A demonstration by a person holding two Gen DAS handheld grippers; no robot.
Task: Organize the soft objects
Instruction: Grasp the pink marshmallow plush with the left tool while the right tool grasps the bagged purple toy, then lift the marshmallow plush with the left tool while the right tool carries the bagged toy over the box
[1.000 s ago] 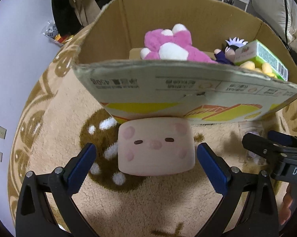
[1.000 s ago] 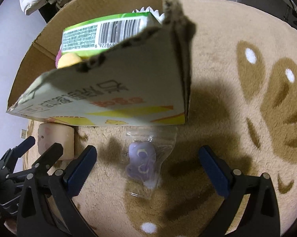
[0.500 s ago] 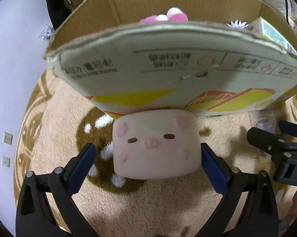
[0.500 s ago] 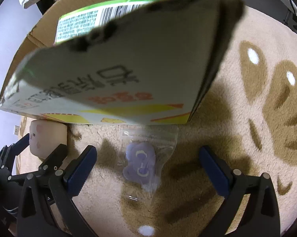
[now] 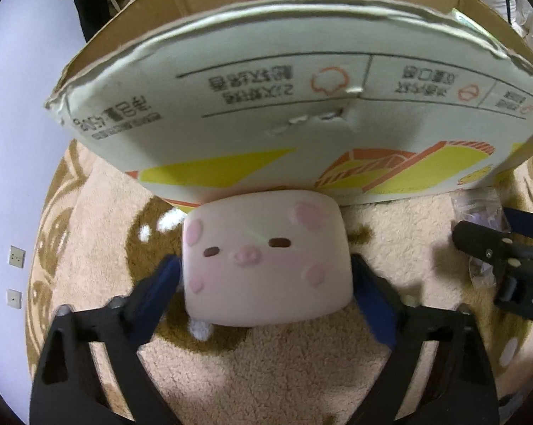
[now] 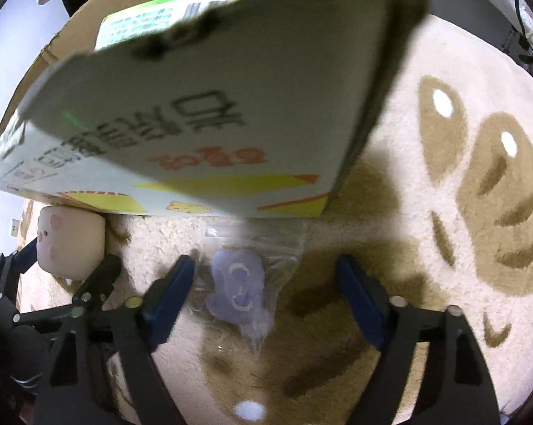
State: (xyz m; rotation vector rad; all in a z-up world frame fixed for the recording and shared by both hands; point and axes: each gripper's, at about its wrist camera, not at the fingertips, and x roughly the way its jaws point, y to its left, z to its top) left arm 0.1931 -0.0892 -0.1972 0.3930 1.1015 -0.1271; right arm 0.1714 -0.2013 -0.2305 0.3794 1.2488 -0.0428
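A pale pink block-shaped plush with a small face [image 5: 266, 258] lies on the rug against the cardboard box [image 5: 302, 113]. My left gripper [image 5: 266, 290] has its blue pads touching both sides of the plush, closed on it. The plush also shows in the right wrist view [image 6: 71, 244]. A small purple plush in a clear bag [image 6: 241, 287] lies on the rug in front of the box corner. My right gripper [image 6: 263, 290] is open around it, the left pad close to the bag, the right pad apart from it.
The box [image 6: 213, 106] holds a green carton [image 6: 167, 21]; its other contents are hidden. The beige rug [image 6: 443, 248] with brown patterns spreads to the right. A wall with sockets [image 5: 16, 256] is on the left.
Both grippers moved forward and down toward the box. The left jaws closed in onto the pink plush. The right jaws narrowed around the bagged purple plush.
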